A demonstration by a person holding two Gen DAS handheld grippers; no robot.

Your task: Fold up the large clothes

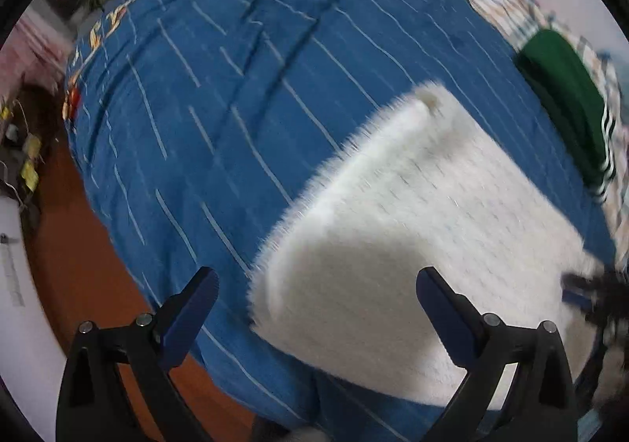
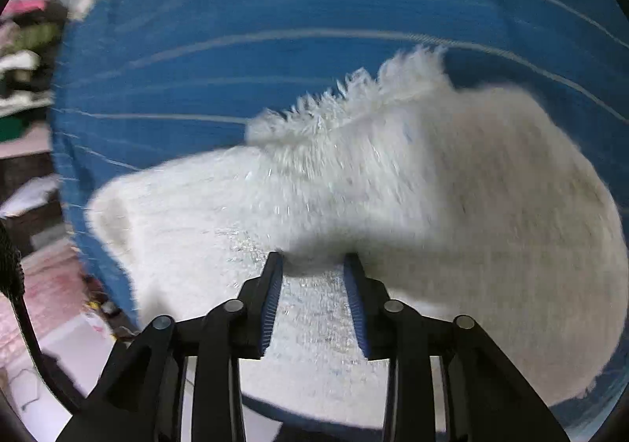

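Under right tool (image 2: 313, 259), jaws part-open, nothing clamped: white fuzzy garment (image 2: 393, 206) folded into compact rectangle on blue bedspread (image 1: 236, 88). Left tool (image 1: 316, 282) wide open, empty. Beyond, green garment (image 1: 566, 104) likely unfolded.

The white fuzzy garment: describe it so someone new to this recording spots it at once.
A blue bedcover with thin pale stripes fills the view. On it lies the white fuzzy garment, folded into a rough rectangle with a hairy fringe. The only neighbour, a dark green garment with white stripes, is smooth, not furry.
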